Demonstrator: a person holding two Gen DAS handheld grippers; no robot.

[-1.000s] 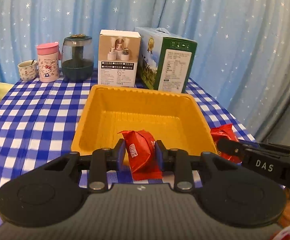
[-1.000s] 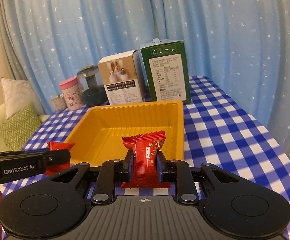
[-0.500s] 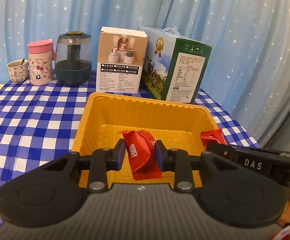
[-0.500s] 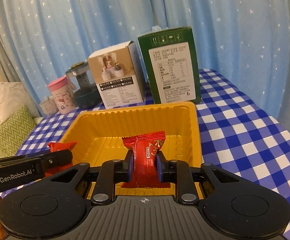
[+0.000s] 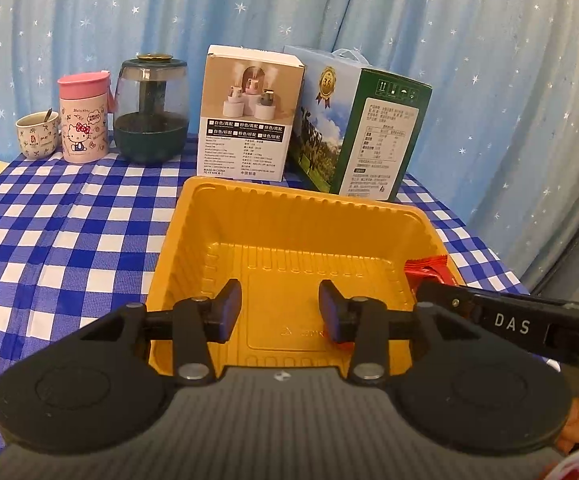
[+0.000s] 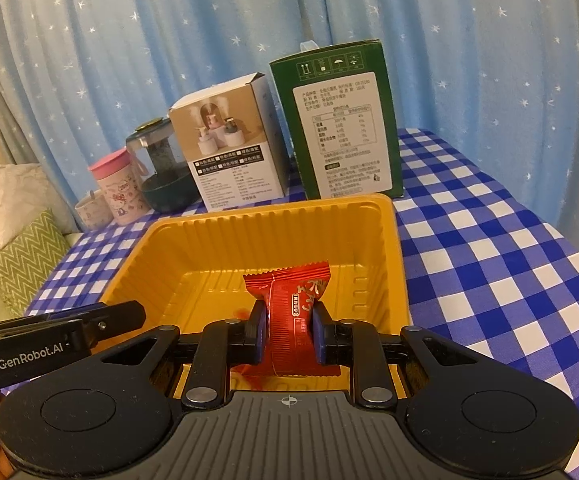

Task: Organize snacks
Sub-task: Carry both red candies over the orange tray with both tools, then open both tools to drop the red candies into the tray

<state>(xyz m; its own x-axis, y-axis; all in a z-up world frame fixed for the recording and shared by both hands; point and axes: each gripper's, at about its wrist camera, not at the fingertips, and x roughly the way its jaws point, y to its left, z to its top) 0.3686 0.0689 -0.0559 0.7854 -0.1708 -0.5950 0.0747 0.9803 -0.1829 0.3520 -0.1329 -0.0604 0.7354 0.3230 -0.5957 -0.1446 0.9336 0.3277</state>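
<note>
My left gripper hangs over the near part of the yellow tray. Its jaws are opening and nothing is between them. Only a red sliver of the dropped snack packet shows below the right pad, low in the tray. My right gripper is shut on a second red snack packet, held upright over the tray. In the left wrist view that packet sticks out at the tray's right rim. The left gripper's black finger reaches in from the left edge of the right wrist view.
Behind the tray on the blue checked tablecloth stand a white box and a green carton. A dark glass jar, a pink-lidded cup and a small mug stand to their left. Cushions lie off the table's left.
Both grippers moved forward over the tray. The left jaws parted and the red packet they held dropped out from between them. The right gripper still clamps its packet.
</note>
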